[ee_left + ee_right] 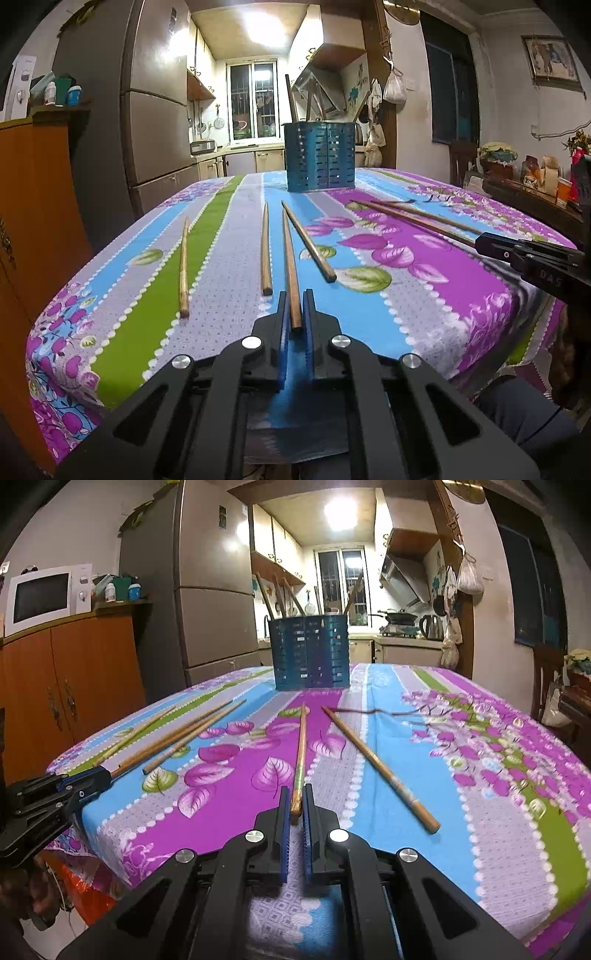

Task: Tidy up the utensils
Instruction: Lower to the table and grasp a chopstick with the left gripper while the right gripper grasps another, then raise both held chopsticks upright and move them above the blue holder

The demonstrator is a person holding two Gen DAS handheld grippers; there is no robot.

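Several wooden chopsticks lie on the floral tablecloth (229, 266). A blue slotted utensil holder (319, 157) stands at the far side with a few sticks upright in it; it also shows in the right wrist view (310, 651). My left gripper (294, 295) is shut on the near end of one chopstick (290, 258), which rests on the cloth. My right gripper (295, 792) is shut on the near end of another chopstick (301, 753), also lying on the cloth. A loose chopstick (376, 766) lies just right of it.
Other loose chopsticks (183, 266) (265, 249) (308, 240) lie left and right of the held one. A fridge (155, 110) and an orange cabinet (33, 221) stand left of the table. A side table with clutter (535, 177) is at the right.
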